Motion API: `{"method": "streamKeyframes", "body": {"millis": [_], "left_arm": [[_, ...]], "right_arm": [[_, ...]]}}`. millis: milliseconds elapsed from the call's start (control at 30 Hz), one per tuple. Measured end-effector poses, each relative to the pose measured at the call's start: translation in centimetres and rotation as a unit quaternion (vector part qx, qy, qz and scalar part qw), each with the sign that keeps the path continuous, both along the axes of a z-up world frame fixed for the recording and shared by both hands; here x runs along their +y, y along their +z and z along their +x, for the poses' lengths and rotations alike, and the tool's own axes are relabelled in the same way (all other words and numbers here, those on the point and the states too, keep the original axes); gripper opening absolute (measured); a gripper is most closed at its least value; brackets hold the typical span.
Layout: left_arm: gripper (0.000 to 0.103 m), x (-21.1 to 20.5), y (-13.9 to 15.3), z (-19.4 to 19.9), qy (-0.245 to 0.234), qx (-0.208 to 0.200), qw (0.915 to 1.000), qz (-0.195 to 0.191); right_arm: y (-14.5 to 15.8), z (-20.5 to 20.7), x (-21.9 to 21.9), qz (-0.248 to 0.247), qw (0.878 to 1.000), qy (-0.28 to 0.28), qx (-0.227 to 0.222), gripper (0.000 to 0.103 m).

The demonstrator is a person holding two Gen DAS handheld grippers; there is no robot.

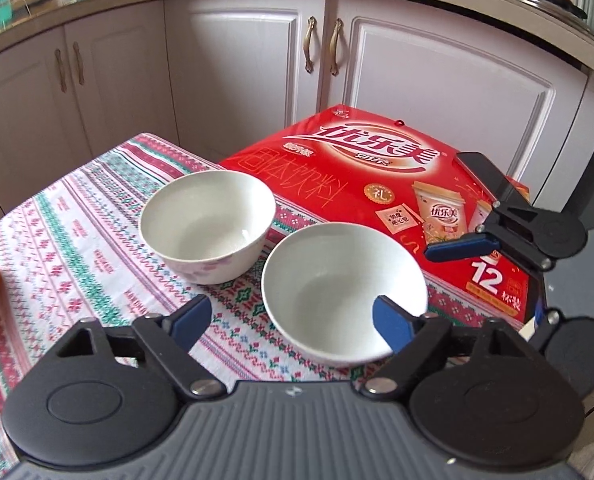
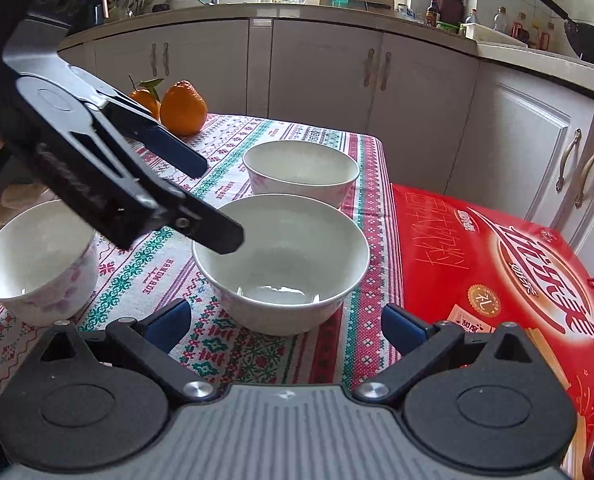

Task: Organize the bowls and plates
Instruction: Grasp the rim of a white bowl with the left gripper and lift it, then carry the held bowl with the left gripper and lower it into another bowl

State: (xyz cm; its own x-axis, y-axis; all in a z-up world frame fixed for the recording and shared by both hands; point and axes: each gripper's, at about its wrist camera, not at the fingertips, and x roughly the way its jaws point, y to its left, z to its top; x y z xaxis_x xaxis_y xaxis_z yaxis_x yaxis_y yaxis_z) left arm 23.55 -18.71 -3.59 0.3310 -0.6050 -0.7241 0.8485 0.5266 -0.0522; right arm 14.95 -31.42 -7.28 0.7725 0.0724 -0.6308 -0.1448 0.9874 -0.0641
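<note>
Near bowl: a plain white bowl (image 1: 343, 294) stands upright and empty on the patterned tablecloth (image 1: 77, 240), close to the table edge that meets the red carton; in the right wrist view the same bowl (image 2: 281, 264) sits directly ahead.

Far bowl: a second white bowl (image 1: 208, 226) with faint pink flowers on its wall stands just beyond the first, near but not touching, toward the far edge of the table.

Third bowl: another flowered bowl (image 2: 39, 262) sits at the table's left side, well apart from the pair, seen only from the right wrist.

Handling: likely glazed ceramic, so stiff, smooth, slippery and breakable; fairly light when empty. The thin rim wall looks the best hold, one finger inside, one outside.

Left gripper: the left gripper (image 1: 293, 320) hangs with its fingers apart, one blue pad (image 1: 391, 320) at the near bowl's rim and seemingly over its inside, the other over the cloth; contact cannot be told.

Right gripper: the right gripper (image 2: 283, 326) is spread wide and holds nothing, low before the near bowl.

Surroundings: a red drink carton (image 1: 377, 184) lies against the table's right edge; two oranges (image 2: 183, 108) rest at the far left corner; white kitchen cabinets (image 1: 257, 60) stand behind.
</note>
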Motion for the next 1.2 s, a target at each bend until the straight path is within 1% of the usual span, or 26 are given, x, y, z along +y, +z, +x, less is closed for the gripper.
{"method": "streamKeyframes", "body": {"millis": [67,133,300,333,400,500,600,767,833,1200], "left_arm": [[0.083,-0.5,-0.2,0.4,-0.004,0.006,1.0,0.002],[0.073,-1.0,-0.4,0.6,-0.012,0.011,0.9999,0.004],[0.07,-2.0,-0.9,1.1,-0.024,0.018,0.9995,0.012],[0.066,-2.1,-1.0,1.3,-0.024,0.022,0.9994,0.012],[0.064,-2.3,-1.2,1.7,-0.025,0.032,0.9991,0.011],[0.063,-2.7,-1.4,2.0,-0.027,0.034,0.999,0.014],[0.058,-2.9,-1.6,2.3,-0.029,0.038,0.9988,0.015],[0.057,-3.1,-1.7,2.6,-0.031,0.044,0.9985,0.013],[0.055,-3.2,-1.7,2.7,-0.034,0.047,0.9983,0.012],[0.054,-3.0,-1.5,2.5,-0.032,0.053,0.998,0.012]], "right_arm": [[-0.1,0.3,-0.1,0.0,1.0,0.002,0.001,0.101],[-0.2,0.5,-0.2,0.004,1.0,0.007,0.003,0.095],[-0.3,0.9,-0.2,0.005,1.0,0.016,0.009,0.088],[-0.4,1.0,-0.3,0.004,1.0,0.017,0.009,0.087],[-0.3,1.0,-0.4,0.005,1.0,0.017,0.009,0.086],[-0.2,1.1,-0.4,0.005,1.0,0.021,0.007,0.085],[-0.2,1.1,-0.5,0.004,1.0,0.025,0.006,0.082],[-0.2,1.1,-0.5,0.004,0.999,0.031,0.006,0.082],[-0.2,1.1,-0.6,0.004,0.999,0.031,0.005,0.082],[0.1,1.0,-0.2,-0.002,0.999,0.033,0.008,0.081]]}}
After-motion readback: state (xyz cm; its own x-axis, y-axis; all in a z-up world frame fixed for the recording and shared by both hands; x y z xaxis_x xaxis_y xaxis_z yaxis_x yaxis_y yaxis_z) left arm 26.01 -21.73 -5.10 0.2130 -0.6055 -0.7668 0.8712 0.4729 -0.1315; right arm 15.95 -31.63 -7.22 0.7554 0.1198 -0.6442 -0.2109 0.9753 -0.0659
